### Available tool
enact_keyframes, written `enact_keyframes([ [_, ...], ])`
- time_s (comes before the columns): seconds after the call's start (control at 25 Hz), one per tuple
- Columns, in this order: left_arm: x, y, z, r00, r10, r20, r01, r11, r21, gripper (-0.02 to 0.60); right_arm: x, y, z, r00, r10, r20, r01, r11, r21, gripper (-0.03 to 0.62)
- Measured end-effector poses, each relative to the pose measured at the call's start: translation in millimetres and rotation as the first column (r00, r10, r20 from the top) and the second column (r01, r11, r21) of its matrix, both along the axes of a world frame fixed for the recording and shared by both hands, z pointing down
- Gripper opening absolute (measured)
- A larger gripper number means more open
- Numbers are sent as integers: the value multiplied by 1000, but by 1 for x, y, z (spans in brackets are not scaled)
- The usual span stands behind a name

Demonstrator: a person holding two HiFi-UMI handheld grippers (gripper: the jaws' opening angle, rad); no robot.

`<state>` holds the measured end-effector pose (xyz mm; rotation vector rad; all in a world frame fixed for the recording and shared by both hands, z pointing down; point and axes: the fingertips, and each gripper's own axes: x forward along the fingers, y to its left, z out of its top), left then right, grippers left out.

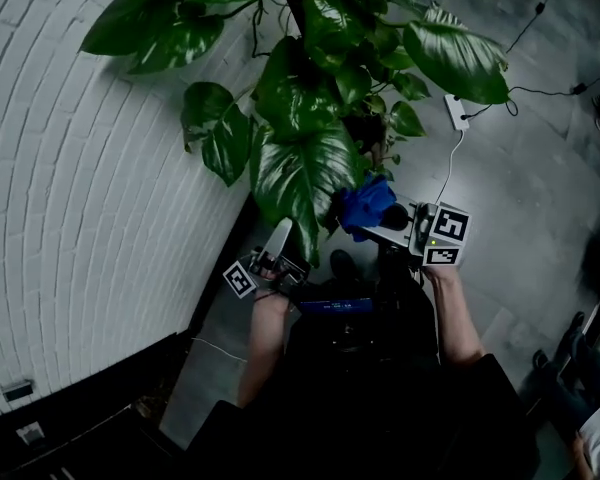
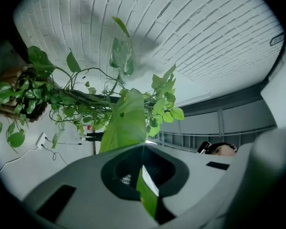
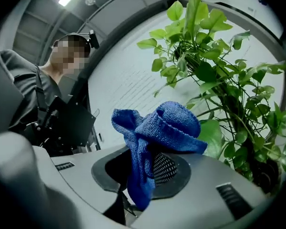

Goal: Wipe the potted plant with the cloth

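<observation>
Left gripper (image 2: pixel 143 150) jaws are clenched on 1 large leaf (image 1: pixel 298 173) of the potted plant (image 1: pixel 320 58). Right gripper (image 1: pixel 390 218) jaws grasp the blue cloth (image 3: pixel 157 128), just beside that leaf. Support the leaf and wipe from stem to tip with light pressure.

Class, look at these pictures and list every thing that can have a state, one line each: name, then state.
left hand-held gripper, shut on the leaf
right hand-held gripper, shut on the cloth
leaf, clamped at its tip between the jaws
cloth, bunched up, one end clamped
potted plant, leaves glossy, one of them held
</observation>
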<state>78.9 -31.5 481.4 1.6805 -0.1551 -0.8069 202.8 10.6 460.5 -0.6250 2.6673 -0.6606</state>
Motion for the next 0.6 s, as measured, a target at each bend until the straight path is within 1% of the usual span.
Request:
enact_keyframes([
  [0.08, 1, 1, -2, 1000, -6, 4, 6, 1000, 4, 18, -10, -7, 2, 1000, -12, 1, 12, 1000, -20, 109],
  [0.12, 2, 0, -2, 1000, -9, 4, 9, 1000, 7, 18, -16, -10, 6, 1000, -22, -17, 21, 999, -31, 109],
  [0.2, 3, -1, -3, 1000, -16, 0, 16, 1000, 9, 18, -31, -14, 22, 995, -55, -89, 50, 997, -55, 110],
  [0.28, 2, 0, -4, 1000, -20, -2, 20, 1000, 9, 18, -51, -11, 45, 983, -110, -146, 96, 991, -97, 110],
  [0.4, 3, 0, -2, 1000, -19, 0, 19, 1000, 14, 18, -78, 1, 75, 960, -212, -184, 181, 968, -174, 109],
  [0.48, 1, -1, 2, 1000, -21, 11, 21, 1000, 16, 18, -82, 7, 78, 953, -246, -174, 211, 957, -197, 110],
  [0.52, -1, -1, 5, 1000, -23, 21, 23, 1000, 18, 18, -77, 8, 73, 957, -242, -157, 209, 958, -198, 110],
  [0.6, -5, -2, 11, 999, -25, 44, 24, 999, 23, 18, -58, 2, 58, 971, -201, -128, 176, 967, -186, 109],
])
